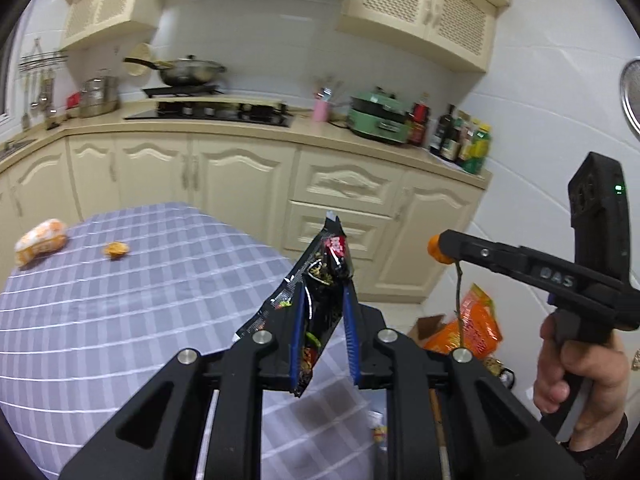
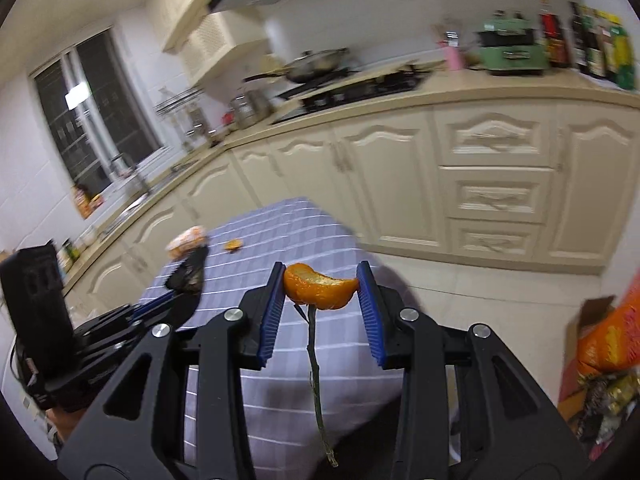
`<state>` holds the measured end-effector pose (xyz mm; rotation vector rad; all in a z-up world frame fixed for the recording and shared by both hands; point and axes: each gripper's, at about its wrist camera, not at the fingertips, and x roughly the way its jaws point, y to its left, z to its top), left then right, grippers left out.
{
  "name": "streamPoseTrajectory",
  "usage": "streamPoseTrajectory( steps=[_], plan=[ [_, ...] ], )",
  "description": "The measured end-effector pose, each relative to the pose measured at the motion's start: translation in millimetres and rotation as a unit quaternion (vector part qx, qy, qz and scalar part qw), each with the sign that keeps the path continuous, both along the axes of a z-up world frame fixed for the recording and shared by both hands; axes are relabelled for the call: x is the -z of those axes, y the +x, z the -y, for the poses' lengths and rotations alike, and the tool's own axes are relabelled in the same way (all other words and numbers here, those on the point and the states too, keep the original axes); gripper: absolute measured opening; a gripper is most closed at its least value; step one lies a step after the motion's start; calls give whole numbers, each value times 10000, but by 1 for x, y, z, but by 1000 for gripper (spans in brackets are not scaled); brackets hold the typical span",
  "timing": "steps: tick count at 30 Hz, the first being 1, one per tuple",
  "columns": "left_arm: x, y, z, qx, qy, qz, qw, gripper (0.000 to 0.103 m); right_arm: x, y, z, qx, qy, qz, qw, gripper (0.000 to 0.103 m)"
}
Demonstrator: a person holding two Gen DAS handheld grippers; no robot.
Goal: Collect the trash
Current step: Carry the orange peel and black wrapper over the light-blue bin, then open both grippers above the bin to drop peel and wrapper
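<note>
While left gripper (image 1: 324, 300) pinches black wrapper (image 1: 320, 276), right gripper (image 2: 322, 280) clamps orange peel (image 2: 320, 286); trash box (image 1: 430, 326) sits low right, nearer right gripper.

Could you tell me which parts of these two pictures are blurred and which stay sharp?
Left wrist view: the black wrapper in the left gripper is sharp, the counter and the pot slightly smeared. Right wrist view: the orange peel in the right gripper is crisp, while cabinets, stove and window streak heavily. Both show fisheye bending and dark corners.
</note>
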<state>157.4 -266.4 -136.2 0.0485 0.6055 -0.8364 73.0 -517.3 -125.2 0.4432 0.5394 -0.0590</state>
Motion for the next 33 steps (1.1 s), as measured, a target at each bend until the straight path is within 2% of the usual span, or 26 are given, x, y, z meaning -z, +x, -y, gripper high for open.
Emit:
streamPoseTrajectory(
  steps=[5,10,16,25,28,29,30,32,33],
  plan=[
    [24,-26,56,552,169,-257,9980,17,34,-39,63,742,207,-353,9964,36],
    [66,-40,111,864,447,-576,9936,17,85,-68,121,1407,517,-914,9845,36],
    [120,-52,161,1236,754,-1044,9839,17,144,-87,158,1752,950,-1376,9702,36],
    [202,-59,229,1715,1397,-1691,9605,18,211,-82,183,1842,1390,-1907,9542,36],
    [235,-54,248,1908,1652,-2059,9455,20,237,-80,189,1864,1617,-2119,9456,40],
    [241,-54,252,1948,1763,-2098,9418,25,243,-80,190,1890,1681,-2175,9427,53],
    [247,-54,256,1961,1907,-2128,9380,31,250,-82,192,1950,1750,-2245,9386,60],
    [252,-51,254,1883,2028,-2096,9378,77,258,-87,194,2051,1817,-2321,9333,70],
    [247,-49,249,1752,1971,-1952,9446,84,262,-89,195,2075,1852,-2341,9316,72]
  ],
)
